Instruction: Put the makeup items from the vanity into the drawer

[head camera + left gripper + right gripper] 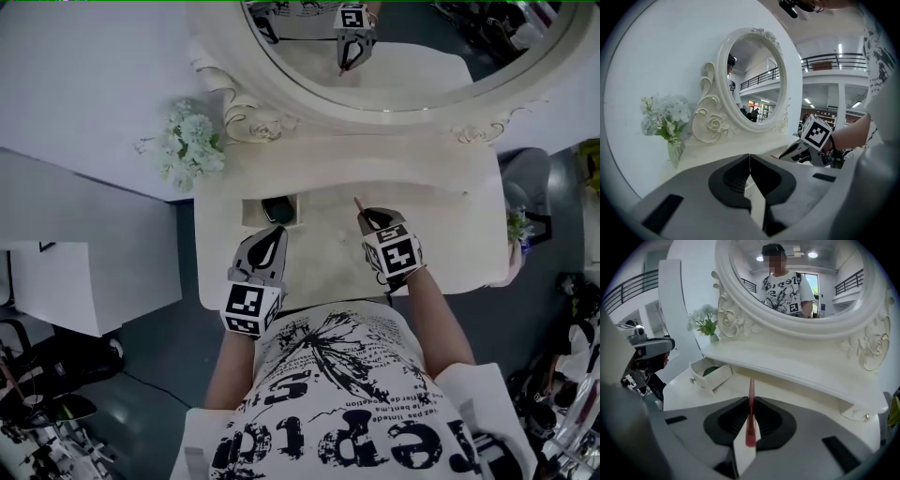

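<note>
My right claw [750, 402] is clamped on a slim red stick [750, 386] — perhaps a lip pencil — above the vanity top [441, 225], right of the open drawer [251, 212]. My left claw [749, 161] is closed, empty.

1. You've got two grey two-jaw grippers: one left gripper [273, 221] [749, 158] and one right gripper [367, 218] [751, 401].
2. Two black-and-white square-marker cubes, one per gripper: one [250, 307] on your left, one [395, 251] on your right.
3. One slim red makeup stick [750, 425] [357, 202], and it's the only loose makeup item you can count on the top.
4. One small white open drawer [714, 379] [251, 214], with one dark green item [711, 371] in it, kind unclear.
5. One oval mirror in a carved cream frame [754, 79] [806, 291].
6. One bunch of white flowers in a clear glass vase [665, 119] [187, 142], plus one smaller green-and-white sprig [518, 225].
7. One cream vanity table [441, 248].
</note>
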### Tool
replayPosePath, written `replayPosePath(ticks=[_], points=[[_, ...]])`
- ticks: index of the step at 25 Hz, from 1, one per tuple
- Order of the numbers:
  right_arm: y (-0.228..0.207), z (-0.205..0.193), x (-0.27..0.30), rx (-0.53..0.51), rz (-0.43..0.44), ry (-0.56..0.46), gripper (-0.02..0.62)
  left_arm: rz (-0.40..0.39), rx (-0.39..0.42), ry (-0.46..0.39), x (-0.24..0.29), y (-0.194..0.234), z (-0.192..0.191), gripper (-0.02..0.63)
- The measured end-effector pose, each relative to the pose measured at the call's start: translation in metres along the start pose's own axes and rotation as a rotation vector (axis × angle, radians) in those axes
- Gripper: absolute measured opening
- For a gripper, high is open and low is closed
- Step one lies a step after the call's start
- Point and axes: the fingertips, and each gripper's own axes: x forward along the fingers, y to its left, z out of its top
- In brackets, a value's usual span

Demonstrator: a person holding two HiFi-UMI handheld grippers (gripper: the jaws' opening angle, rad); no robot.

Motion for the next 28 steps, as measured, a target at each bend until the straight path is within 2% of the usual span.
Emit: replayPosePath(ticks=[8,16,24,28], points=[[0.085,0.064,0.032,-0.132,0.082,-0.042,0.057,0.074,-0.018,-0.014,-0.044,0.067,-0.009,0.021],[0.159,0.098,0.066,-0.247,0.146,-0.049,0.057,0.16,-0.072,-0.022,-0.08,0.123,-0.027,0.021],[0.192,0.108,0.093,-0.398,0.139,0.008,0.057,0.219,-0.116,-0.017,-0.105,0.153,-0.046,0.021],[0.189,0.102,0.1,-0.374,0.101,0.04,0.057,0.223,-0.123,-0.017,-0.11,0.16,-0.051,0.021]])
